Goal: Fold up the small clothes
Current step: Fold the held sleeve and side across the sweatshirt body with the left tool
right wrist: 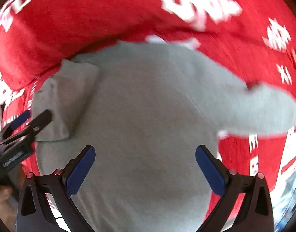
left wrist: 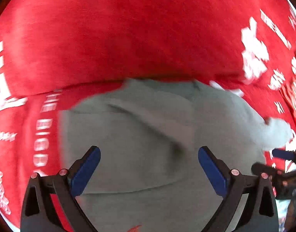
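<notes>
While one sleeve (right wrist: 64,98) lies folded over the grey T-shirt (right wrist: 148,116) on a red printed cloth (right wrist: 90,19), other sleeve (right wrist: 264,108) unfolded; left gripper (left wrist: 149,150) and right gripper (right wrist: 145,150) spread wide, empty.

Both fisheye views are evenly and fairly brightly lit, without glare, and dark vignetting closes off the corners of each circular field. Motion blur smears the white lettering on the red cloth (left wrist: 128,29), most strongly toward the curved, distorted edges, while the blue pads (right wrist: 80,172) of each hand-held gripper stay sharp in the foreground. Soft shadows mark the folds of the grey garment (right wrist: 148,106) and the crease where the cloth rises behind it.
</notes>
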The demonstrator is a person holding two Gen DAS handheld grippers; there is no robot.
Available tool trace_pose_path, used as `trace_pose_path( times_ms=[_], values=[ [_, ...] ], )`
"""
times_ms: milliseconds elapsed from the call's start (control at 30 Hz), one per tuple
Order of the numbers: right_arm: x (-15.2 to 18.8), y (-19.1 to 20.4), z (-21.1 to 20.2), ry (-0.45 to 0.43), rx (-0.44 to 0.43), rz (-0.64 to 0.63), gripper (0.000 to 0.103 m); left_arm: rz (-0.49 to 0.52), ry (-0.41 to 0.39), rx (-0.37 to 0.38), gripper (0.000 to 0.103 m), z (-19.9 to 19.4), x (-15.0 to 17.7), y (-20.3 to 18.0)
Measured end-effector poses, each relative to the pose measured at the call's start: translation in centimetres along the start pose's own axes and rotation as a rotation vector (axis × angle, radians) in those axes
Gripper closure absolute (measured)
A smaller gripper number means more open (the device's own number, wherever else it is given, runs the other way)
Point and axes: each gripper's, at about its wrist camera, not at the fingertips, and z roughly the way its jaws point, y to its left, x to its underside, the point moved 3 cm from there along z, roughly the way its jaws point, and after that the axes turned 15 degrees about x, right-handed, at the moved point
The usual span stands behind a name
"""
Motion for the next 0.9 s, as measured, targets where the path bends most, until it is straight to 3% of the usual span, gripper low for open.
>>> trace_pose_path(
  times_ms=[133, 233, 267, 367, 400, 433, 467, 500, 567, 600, 633, 700, 733, 767, 800, 833, 867, 900],
  values=[
    [-3.1, 7.2, -1.1, -0.119, 0.04, -0.21, 0.0, -0.138, 0.036, -0.148, 0.002, -0.8, -0.4, 8.1],
    [-5.5, 14.3, -0.2, -0.238, 0.103, -0.401, 0.0, -0.275, 0.102, -0.125, 0.004, 1.1, -0.1, 12.8],
    [-5.8, 15.0, 0.0, -0.246, 0.113, -0.418, 0.0, -0.292, 0.113, -0.117, 0.01, 1.8, -0.3, 13.6],
    [-7.9, 18.4, 2.9, -0.267, 0.224, -0.482, 0.003, -0.321, 0.13, -0.104, 0.013, 3.6, -0.6, 15.1],
    [-8.3, 18.8, 3.6, -0.264, 0.259, -0.49, 0.012, -0.324, 0.125, -0.089, 0.017, 4.0, -0.8, 15.2],
    [-8.7, 19.0, 4.1, -0.26, 0.281, -0.495, 0.058, -0.32, 0.125, -0.079, 0.031, 4.3, -0.9, 15.1],
    [-8.8, 19.1, 4.4, -0.253, 0.279, -0.498, 0.094, -0.308, 0.112, -0.077, 0.043, 4.4, -1.0, 14.7],
    [-9.3, 18.6, 4.7, -0.208, 0.187, -0.462, 0.096, -0.301, 0.1, -0.064, 0.065, 4.3, -1.2, 14.4],
    [-9.8, 17.1, 3.7, -0.218, 0.114, -0.361, 0.096, -0.309, 0.099, -0.031, 0.071, 4.3, -1.3, 13.9],
    [-9.9, 14.7, 2.4, -0.241, -0.012, -0.236, 0.096, -0.305, 0.101, -0.036, 0.071, 4.2, -1.3, 13.8],
    [-9.8, 13.7, 2.1, -0.242, -0.051, -0.195, 0.096, -0.301, 0.102, -0.039, 0.071, 4.1, -1.3, 13.7],
    [-8.7, 8.2, 2.2, -0.203, -0.18, 0.049, 0.095, -0.294, 0.103, -0.042, 0.071, 3.9, -1.2, 13.4],
    [-8.0, 6.0, 3.0, -0.154, -0.234, 0.151, 0.091, -0.291, 0.105, -0.045, 0.07, 4.0, -1.2, 13.2],
    [-7.5, 5.0, 3.6, -0.126, -0.265, 0.205, 0.089, -0.289, 0.109, -0.06, 0.059, 4.1, -1.4, 12.9],
    [-6.2, 2.7, 5.1, -0.039, -0.341, 0.332, 0.076, -0.285, 0.117, -0.097, 0.046, 4.0, -1.4, 12.9],
    [-4.9, 1.0, 6.6, 0.033, -0.398, 0.431, 0.052, -0.285, 0.125, -0.136, 0.025, 4.5, -1.5, 13.0],
    [-4.4, 0.4, 7.0, 0.054, -0.415, 0.466, 0.041, -0.286, 0.124, -0.141, 0.024, 4.7, -1.5, 12.8],
    [-3.4, -0.6, 7.5, 0.071, -0.458, 0.527, 0.04, -0.295, 0.122, -0.111, 0.031, 4.7, -1.3, 12.9]
  ],
)
